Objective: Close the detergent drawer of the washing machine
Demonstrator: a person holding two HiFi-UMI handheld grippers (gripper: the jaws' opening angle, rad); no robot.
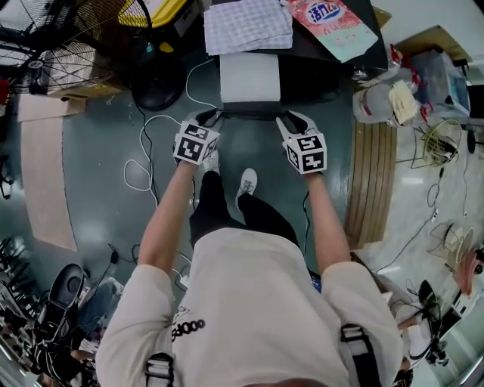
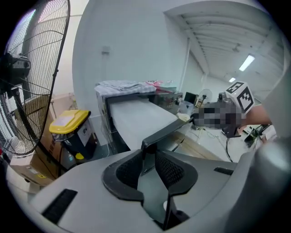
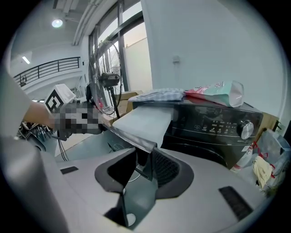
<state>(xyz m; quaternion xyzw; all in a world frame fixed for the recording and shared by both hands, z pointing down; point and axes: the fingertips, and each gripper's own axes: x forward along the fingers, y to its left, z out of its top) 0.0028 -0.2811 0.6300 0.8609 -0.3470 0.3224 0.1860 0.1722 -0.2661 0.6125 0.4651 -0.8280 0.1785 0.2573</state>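
Note:
A wide white detergent drawer [image 1: 249, 77] stands pulled out of the black washing machine [image 1: 318, 41] towards me, with a dark front panel [image 1: 248, 111] across its near end. My left gripper [image 1: 204, 119] sits at the panel's left corner. In the left gripper view that corner [image 2: 146, 144] lies between the pads of the gripper [image 2: 148, 160], which press on it. My right gripper [image 1: 290, 122] holds the right corner the same way, its jaws [image 3: 144, 161] shut on the panel's edge [image 3: 136, 142]. The machine's controls and knob [image 3: 245, 129] show beside the drawer.
A checked cloth [image 1: 248, 26] and a detergent bag [image 1: 333, 23] lie on the machine. A standing fan [image 1: 45, 45] and a yellow-lidded bin [image 2: 70, 120] are to the left. Cables [image 1: 144, 162] trail on the floor; wooden slats [image 1: 374, 181] lie at the right. My feet [image 1: 247, 181] stand below the drawer.

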